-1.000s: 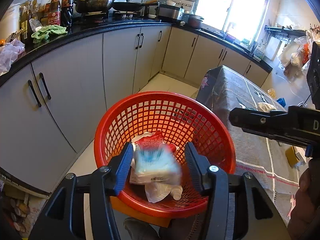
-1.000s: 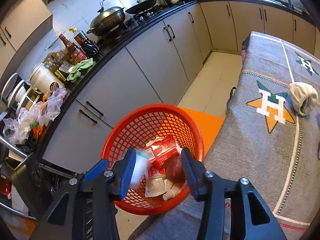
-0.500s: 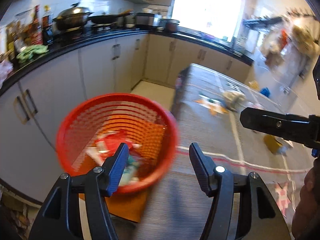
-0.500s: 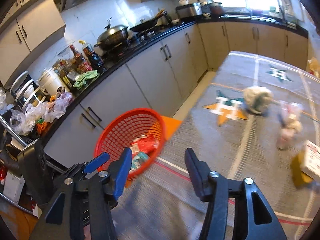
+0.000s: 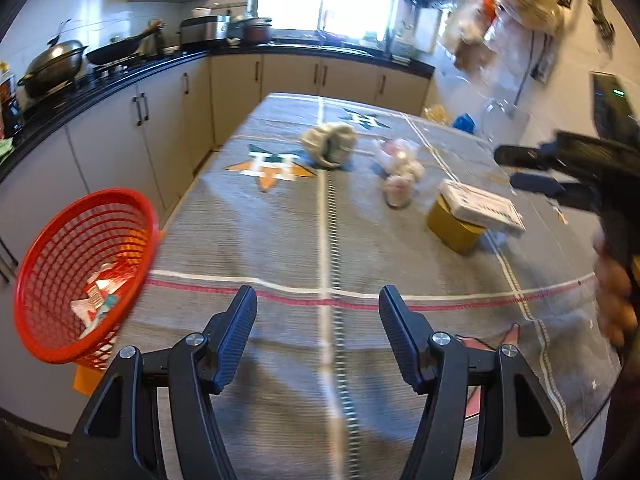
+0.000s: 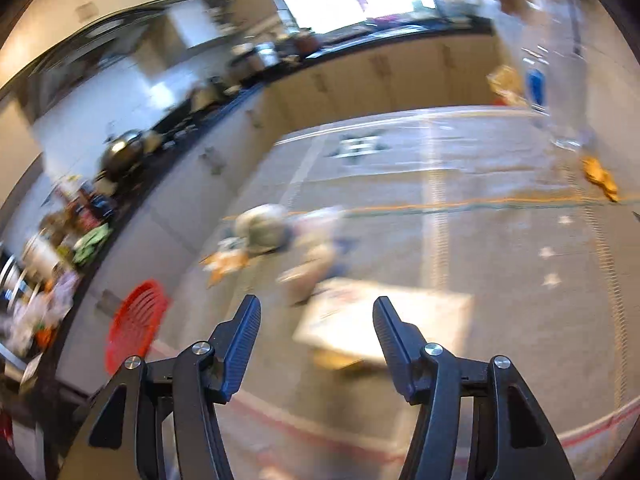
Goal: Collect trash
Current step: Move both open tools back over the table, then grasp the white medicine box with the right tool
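- Both tongs empty & part-open: left gripper, right gripper; jaws just been opening.
- Step: swinging from red basket to tablecloth trash.
- Next, prob: right onto white box; left, crumpled wrapper.

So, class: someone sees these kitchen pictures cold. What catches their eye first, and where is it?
The red basket off the table's left edge, wrappers already inside. Next, the litter on the grey tablecloth: a crumpled wad, a plastic bundle and a white box on a yellow tub, right of centre.
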### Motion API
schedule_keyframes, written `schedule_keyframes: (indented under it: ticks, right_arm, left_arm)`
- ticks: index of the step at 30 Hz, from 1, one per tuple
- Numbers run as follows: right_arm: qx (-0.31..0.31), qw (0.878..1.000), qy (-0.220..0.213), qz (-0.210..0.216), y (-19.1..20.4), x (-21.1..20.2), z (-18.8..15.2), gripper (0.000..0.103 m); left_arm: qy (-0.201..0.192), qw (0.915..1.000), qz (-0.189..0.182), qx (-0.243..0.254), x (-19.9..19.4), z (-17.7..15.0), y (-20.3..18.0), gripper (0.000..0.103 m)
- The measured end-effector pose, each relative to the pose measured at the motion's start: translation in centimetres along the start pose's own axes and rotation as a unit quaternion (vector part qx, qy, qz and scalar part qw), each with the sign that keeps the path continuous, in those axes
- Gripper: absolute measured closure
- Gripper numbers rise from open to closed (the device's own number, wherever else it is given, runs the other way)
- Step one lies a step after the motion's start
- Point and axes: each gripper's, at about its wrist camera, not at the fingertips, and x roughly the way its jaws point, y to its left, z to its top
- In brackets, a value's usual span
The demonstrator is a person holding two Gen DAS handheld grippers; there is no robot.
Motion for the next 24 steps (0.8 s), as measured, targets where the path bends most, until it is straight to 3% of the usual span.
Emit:
schedule_keyframes:
  ticks: [4, 8, 16, 24]
  right_arm:
    - [0.039, 0.999, 0.020, 0.003, -4.4, 2.5, 2.7, 0.040]
    - [0.035, 0.997, 0.060, 0.039, -5.0, 4.6, 3.5, 0.040]
    - [-0.045, 0.989, 0.112, 0.088, -1.8, 2.3, -1.6, 0.040]
    - [-0.110, 0.987, 0.093, 0.074, -0.5, 0.0, -5.4, 0.029]
  left_arm:
    - [0.011, 0.9997, 0.001, 0.021, 0.7, -0.2, -1.6, 0.041]
    - [0.015, 0.9994, 0.002, 0.030, 0.8, -0.4, -2.4, 0.040]
    - [0.016, 0.9993, 0.004, 0.032, 0.4, -0.7, -2.2, 0.040]
    - [0.019, 0.9997, 0.000, 0.017, -0.3, -0.1, -1.8, 0.040]
